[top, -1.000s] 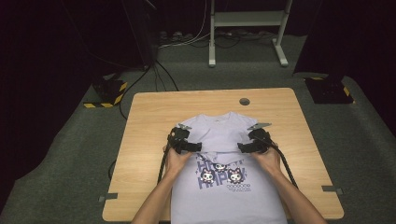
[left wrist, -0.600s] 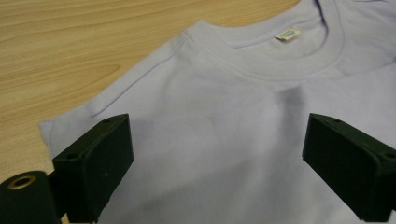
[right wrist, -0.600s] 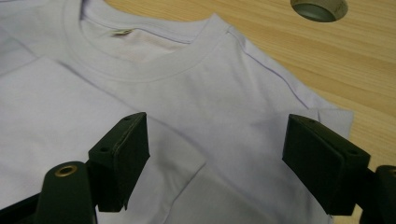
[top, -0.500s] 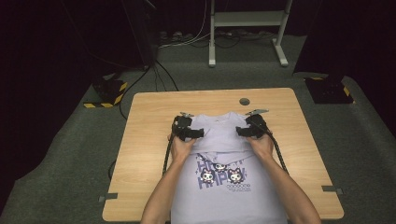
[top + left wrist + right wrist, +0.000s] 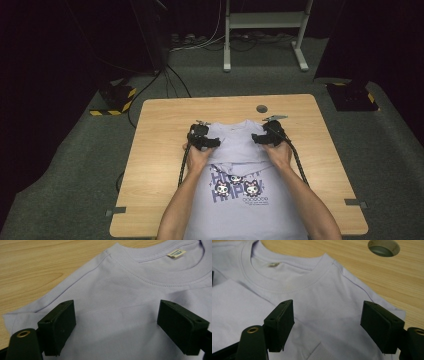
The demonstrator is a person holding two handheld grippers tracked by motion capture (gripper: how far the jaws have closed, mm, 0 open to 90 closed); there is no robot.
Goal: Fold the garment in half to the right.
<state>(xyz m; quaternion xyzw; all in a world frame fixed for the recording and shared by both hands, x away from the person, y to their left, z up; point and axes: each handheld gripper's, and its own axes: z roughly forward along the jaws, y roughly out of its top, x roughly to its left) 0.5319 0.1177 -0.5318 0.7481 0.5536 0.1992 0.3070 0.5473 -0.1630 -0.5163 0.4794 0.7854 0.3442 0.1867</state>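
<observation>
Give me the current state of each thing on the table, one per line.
T-shirt: flat on the table, print side up, sleeves folded in over the chest.
Left gripper: jaws wide apart over the shirt's shoulder, have just been closing, no cloth pinched.
Right gripper: jaws wide apart over the other shoulder, nothing pinched.
Table: cable hole open beyond the collar.

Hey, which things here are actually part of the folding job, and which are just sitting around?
Part of the job:
- lilac T-shirt
- left gripper, jaws open over the shirt's shoulder
- right gripper, jaws open over the other shoulder
- wooden table

Just lying about:
- cable hole in the table
- white stand behind
- floor cables
</observation>
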